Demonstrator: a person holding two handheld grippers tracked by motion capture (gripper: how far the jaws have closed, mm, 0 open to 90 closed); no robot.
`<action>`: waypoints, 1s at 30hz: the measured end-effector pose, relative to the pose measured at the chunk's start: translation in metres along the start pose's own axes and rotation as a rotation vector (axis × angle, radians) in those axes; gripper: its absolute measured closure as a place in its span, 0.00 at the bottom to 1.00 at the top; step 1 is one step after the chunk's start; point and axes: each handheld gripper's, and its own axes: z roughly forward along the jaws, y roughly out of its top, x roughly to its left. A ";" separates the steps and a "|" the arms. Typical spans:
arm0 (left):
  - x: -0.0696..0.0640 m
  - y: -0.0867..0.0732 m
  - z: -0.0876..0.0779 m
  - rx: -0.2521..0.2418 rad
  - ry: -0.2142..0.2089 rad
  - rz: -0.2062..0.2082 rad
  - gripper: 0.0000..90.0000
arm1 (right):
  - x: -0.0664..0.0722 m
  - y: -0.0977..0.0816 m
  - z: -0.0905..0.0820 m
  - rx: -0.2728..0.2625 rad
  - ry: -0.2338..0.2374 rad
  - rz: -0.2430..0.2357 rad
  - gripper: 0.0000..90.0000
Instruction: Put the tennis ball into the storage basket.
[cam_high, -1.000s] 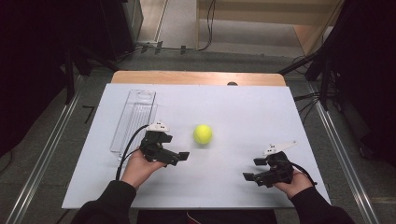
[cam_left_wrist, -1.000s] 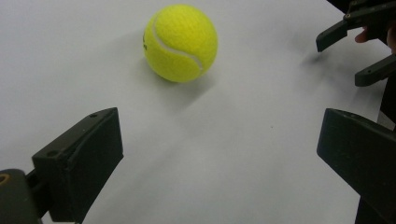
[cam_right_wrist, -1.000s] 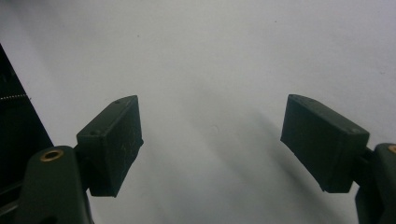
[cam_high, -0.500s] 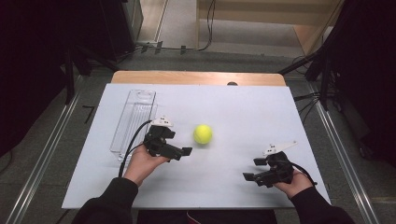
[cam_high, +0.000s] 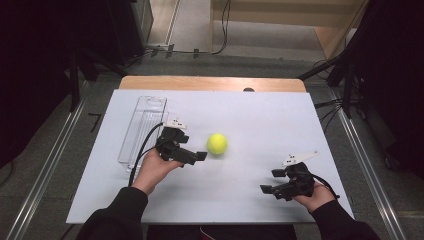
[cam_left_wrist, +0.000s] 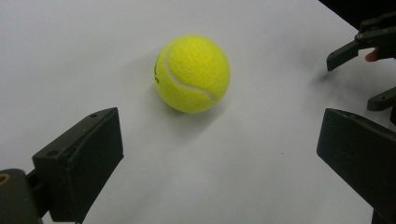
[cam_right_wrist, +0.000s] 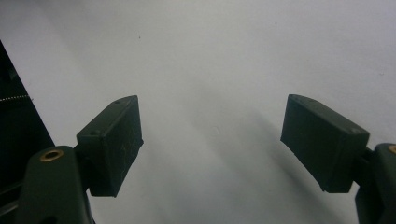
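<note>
A clear plastic container (cam_high: 142, 129) lies on the white table (cam_high: 260, 120), a long narrow box with its long axis running away from the person; nothing can be made out inside it, though its see-through walls make that hard to judge. Taking that container as the landmark, the tennis ball (cam_high: 217, 143) sits to its right, well apart from it, about level with its nearer half, resting on bare tabletop. The left gripper (cam_high: 192, 157) is between the container and the ball, just off the container's near right corner, its cable looping back past that corner; its jaws stand wide apart and hold nothing, aimed towards the ball, which lies just ahead of their tips and is not touched. In the left gripper view the tennis ball (cam_left_wrist: 192, 73) lies beyond the two black jaws and nearer the left one, its white seam curving from upper left to lower right across its face; being round, it has no long axis to speak of. The right gripper (cam_high: 272, 182) is far to the right of the container and closer to the table's near edge, its jaws likewise spread wide and empty, pointing left over bare surface; the right gripper view shows plain white table between them. Open tabletop stretches on every side of the ball, most of it on the side away from the container, and the far edge meets a strip of wood (cam_high: 210, 83)
</note>
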 end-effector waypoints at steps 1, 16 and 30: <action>0.000 0.001 0.000 -0.001 -0.002 -0.001 0.01 | 0.000 0.000 0.000 0.001 0.000 0.000 0.21; 0.001 0.016 0.010 0.002 -0.003 0.002 0.01 | 0.000 0.000 0.000 -0.001 0.000 0.001 0.21; 0.001 0.032 0.020 0.012 -0.005 0.013 0.01 | 0.000 0.000 0.000 -0.002 0.001 0.001 0.21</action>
